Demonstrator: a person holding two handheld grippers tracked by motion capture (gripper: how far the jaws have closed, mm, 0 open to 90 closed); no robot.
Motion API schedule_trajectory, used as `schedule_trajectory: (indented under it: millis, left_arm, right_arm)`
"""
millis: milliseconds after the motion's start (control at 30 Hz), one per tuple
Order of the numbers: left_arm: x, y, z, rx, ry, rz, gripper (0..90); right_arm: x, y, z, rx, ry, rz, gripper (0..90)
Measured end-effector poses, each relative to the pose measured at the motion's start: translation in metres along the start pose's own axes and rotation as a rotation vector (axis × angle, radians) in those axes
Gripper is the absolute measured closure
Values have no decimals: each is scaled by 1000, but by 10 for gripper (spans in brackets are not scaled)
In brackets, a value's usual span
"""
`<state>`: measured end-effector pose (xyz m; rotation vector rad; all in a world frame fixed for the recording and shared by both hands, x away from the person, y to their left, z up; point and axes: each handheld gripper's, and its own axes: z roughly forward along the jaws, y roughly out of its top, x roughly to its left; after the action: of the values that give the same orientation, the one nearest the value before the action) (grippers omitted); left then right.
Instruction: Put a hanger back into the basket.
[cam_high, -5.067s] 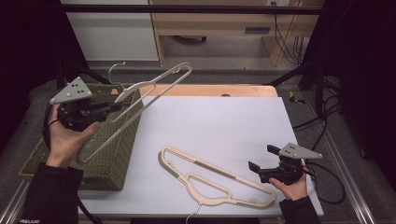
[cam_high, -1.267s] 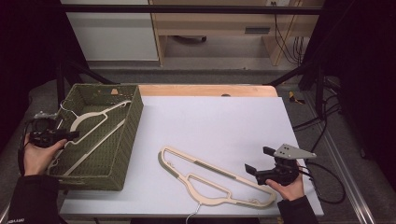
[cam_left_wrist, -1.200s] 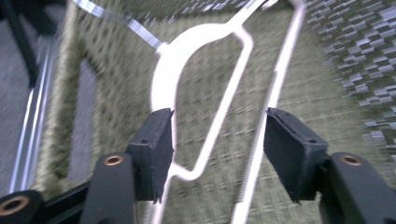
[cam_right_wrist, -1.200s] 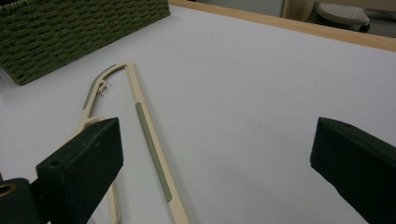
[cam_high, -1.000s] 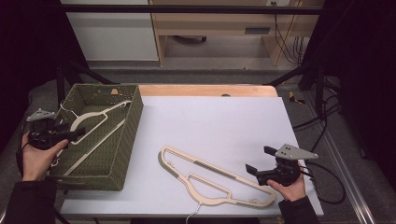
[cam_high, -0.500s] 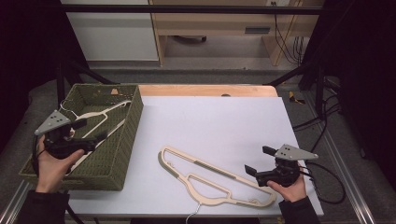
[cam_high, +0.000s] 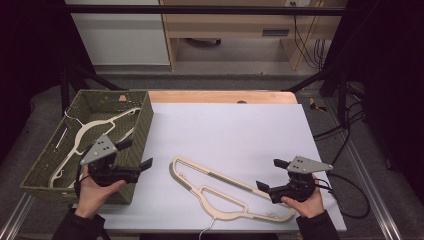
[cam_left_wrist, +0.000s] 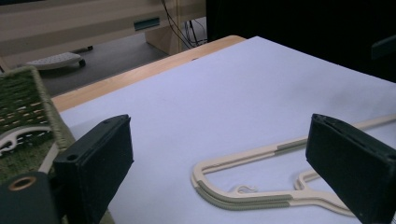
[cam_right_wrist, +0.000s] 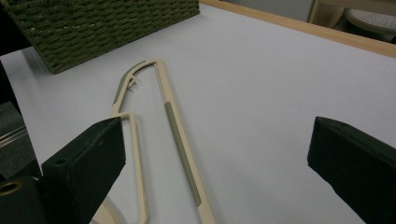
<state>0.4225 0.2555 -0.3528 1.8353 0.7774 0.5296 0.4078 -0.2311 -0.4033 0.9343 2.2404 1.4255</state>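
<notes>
**Both tools standing open, one hanger lying between them**

The left tool is gaping wide, having just been opening, gripping nothing, hovering at the green woven basket's near corner. The right tool is also standing released and empty. The cream hanger with grey-green grip strips is lying flat on the white desk just ahead of both. Behind the left tool, another hanger is resting inside the basket.

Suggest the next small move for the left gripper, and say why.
Probably carry the left gripper on to the hanger on the table: its jaws have just opened and hold nothing, one hanger already lies in the basket.
</notes>
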Motion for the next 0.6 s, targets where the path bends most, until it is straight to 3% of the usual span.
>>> schedule_trajectory:
  millis: [333,600]
  left_arm:
    - [-23,-23,25,27,-69,-19,80]
    - [-35,-37,33,45,-104,-10,77]
  right_arm:
    - [14,5,6,20,35,-38,47]
    - [31,8,18,65,98,-83,49]
